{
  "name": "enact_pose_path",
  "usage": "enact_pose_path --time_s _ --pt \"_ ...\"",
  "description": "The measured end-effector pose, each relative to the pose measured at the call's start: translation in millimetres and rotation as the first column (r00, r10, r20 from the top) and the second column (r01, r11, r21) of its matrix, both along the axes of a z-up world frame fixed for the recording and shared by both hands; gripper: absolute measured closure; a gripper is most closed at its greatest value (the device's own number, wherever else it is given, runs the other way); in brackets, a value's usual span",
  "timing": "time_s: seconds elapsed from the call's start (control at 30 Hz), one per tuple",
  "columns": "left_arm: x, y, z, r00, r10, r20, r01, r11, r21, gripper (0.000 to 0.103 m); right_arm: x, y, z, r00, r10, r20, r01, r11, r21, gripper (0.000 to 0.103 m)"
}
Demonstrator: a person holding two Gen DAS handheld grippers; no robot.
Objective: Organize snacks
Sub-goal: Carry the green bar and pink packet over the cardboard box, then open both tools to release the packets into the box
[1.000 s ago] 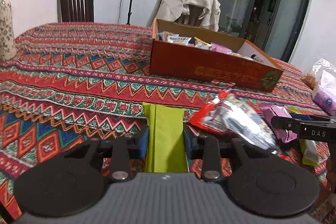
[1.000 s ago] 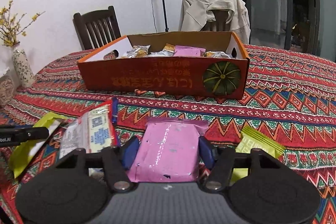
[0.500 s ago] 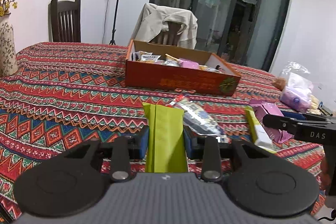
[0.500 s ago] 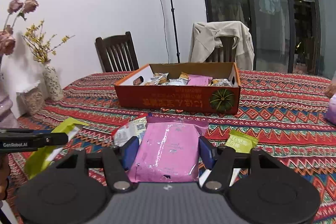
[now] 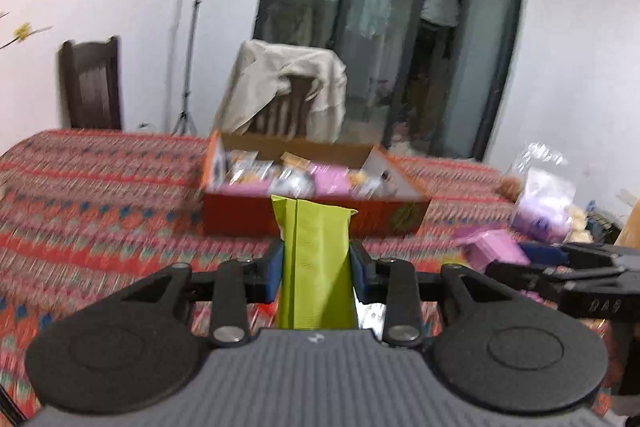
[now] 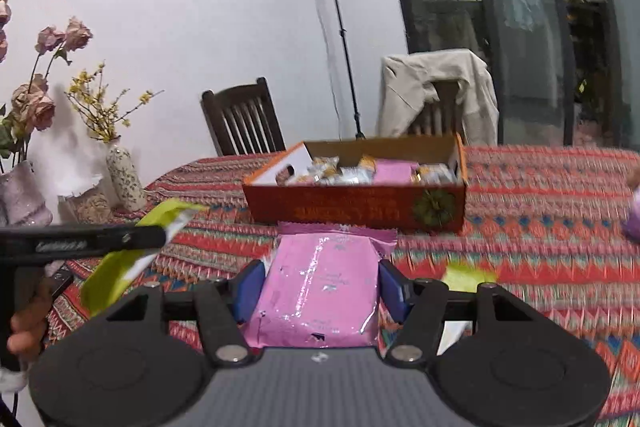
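Clamped between the blue pads of the left gripper (image 5: 316, 269): a long lime-green foil snack packet (image 5: 316, 267), held upright above the table. Gripped likewise in the right gripper (image 6: 320, 285): a flat, shiny pink foil snack pouch (image 6: 320, 287), jaws set wider and pressing its two side edges. Both raised clear of the red, zigzag-patterned woven tablecloth (image 6: 540, 227).

Straight ahead of both claws, further along the table: a shallow orange cardboard box (image 6: 360, 207) with a green pumpkin print on its front wall, already holding silver, gold and pink snack packets. Nothing between the held packets and the box's open top.

Seen from the right wrist, at far left: the left gripper's black finger crossing its green packet, part of a hand (image 6: 24, 331) on the handle below. On the cloth just right of the pink pouch, blurred: another lime-green packet (image 6: 466, 273). At the table's left edge, a speckled ceramic vase of yellow sprigs (image 6: 124, 175). Behind the table, a dark wooden slat-back chair (image 6: 244, 119), a second chair draped with a beige jacket (image 6: 436, 91), a lamp on a thin black stand (image 6: 340, 35).
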State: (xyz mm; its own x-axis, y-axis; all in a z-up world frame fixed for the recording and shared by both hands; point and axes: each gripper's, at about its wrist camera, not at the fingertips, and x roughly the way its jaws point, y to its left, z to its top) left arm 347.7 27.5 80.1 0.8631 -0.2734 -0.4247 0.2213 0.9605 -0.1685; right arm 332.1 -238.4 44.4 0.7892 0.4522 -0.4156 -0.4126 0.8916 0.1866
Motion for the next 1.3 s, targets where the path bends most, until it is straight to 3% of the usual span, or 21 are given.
enact_pose_path --time_s 0.17,0.33,0.57,0.77,0.9,1.07,1.13,1.3 --pt "62.3 -6.6 36.4 0.996 -0.068 0.056 0.069 0.997 -0.017 0.068 51.2 7.9 30.0 0.998 0.061 0.033 -0.061 0.998 0.026 0.042" --pt "136.9 -18.7 52.6 0.995 -0.034 0.09 0.035 0.999 -0.008 0.068 133.3 24.4 47.1 0.997 0.083 0.002 -0.083 0.996 0.046 0.042" --pt "239.3 -27.4 23.2 0.999 0.044 -0.001 -0.044 0.999 -0.007 0.068 247.2 56.5 20.3 0.99 0.053 -0.131 -0.054 0.999 -0.005 0.042" --pt "304.8 -17.5 -26.0 0.984 0.106 -0.143 -0.114 0.992 -0.045 0.068 301.9 81.1 -21.7 0.977 -0.007 -0.215 -0.012 0.996 -0.088 0.042" --pt "324.2 -14.3 -59.1 0.967 0.112 -0.228 -0.127 0.991 -0.051 0.068 317.1 91.4 -45.3 0.967 -0.019 -0.253 -0.013 0.992 -0.124 0.042" --pt "323.1 -13.5 -79.4 0.955 0.088 -0.282 -0.104 0.994 -0.042 0.062 321.1 99.5 -61.2 0.957 -0.01 -0.291 -0.043 0.983 -0.176 0.041" --pt "320.6 -13.1 -79.7 0.952 0.081 -0.294 -0.099 0.994 -0.046 0.054 318.6 99.0 -60.8 0.957 -0.011 -0.291 -0.044 0.982 -0.182 0.042" --pt "300.9 -6.7 -51.2 0.965 0.076 -0.251 -0.079 0.997 -0.001 0.05 310.4 88.6 -43.9 0.964 -0.021 -0.266 -0.033 0.98 -0.194 0.031"
